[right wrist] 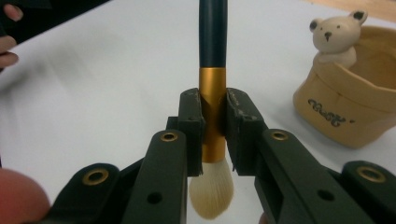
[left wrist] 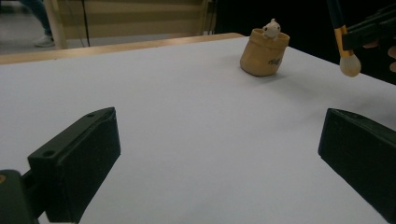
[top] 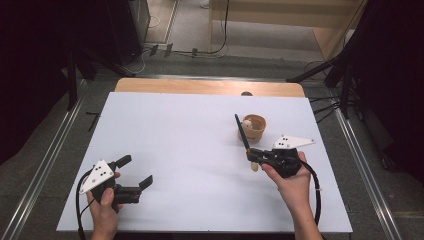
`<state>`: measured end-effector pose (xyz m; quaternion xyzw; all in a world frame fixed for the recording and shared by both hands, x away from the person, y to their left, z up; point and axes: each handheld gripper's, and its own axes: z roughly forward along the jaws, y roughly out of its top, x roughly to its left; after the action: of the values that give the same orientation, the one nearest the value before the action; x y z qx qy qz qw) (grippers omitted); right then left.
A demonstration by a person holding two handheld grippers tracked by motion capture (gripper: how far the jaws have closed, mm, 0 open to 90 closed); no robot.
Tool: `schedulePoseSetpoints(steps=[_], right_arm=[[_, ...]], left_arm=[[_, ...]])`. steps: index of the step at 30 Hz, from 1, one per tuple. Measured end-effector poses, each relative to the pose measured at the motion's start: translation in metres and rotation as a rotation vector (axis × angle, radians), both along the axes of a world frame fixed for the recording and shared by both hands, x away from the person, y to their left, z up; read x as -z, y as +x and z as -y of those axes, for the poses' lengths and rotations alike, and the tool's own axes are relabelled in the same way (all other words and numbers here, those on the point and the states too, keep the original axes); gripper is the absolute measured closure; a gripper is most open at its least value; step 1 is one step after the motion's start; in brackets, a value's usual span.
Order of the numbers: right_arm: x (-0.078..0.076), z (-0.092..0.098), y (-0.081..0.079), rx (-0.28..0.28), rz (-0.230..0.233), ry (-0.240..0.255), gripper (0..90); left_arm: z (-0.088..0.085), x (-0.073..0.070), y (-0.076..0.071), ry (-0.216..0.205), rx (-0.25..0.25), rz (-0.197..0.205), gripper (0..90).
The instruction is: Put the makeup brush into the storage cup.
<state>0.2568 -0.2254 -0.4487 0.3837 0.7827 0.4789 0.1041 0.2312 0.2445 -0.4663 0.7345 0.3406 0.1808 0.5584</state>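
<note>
White surface (top: 200, 150) is lying under both hands, with dark floor around it. Right gripper (right wrist: 214, 135) is clenching its jaws on the gold ferrule of a makeup brush (right wrist: 213, 93), the pale bristles sticking out behind the jaws and the dark handle pointing away. Just beside it, a tan holder (right wrist: 359, 107) with a small bear figure (right wrist: 334, 39) on its rim is standing upright. Left gripper (top: 134, 172) is hovering well apart near the front left, jaws released and gripping nothing.

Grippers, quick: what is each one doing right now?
Left gripper: open, holding nothing.
Right gripper: shut on the brush, at its gold band, bristles toward the hand.
</note>
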Motion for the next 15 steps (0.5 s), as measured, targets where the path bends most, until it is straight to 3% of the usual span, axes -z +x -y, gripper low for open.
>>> schedulePoseSetpoints(steps=[5,13,15], right_arm=[[-0.001,-0.001,-0.009,-0.015,0.080,0.025,79.4],[0.007,-0.014,-0.012,-0.034,0.081,0.049,79.4],[0.009,-0.016,-0.012,-0.038,0.083,0.054,79.4]], left_arm=[[0.018,-0.004,0.010,-0.011,0.032,0.004,0.0],[0.033,-0.008,0.019,-0.014,0.062,0.019,0.0],[0.037,-0.005,0.022,-0.008,0.085,0.000,0.0]])
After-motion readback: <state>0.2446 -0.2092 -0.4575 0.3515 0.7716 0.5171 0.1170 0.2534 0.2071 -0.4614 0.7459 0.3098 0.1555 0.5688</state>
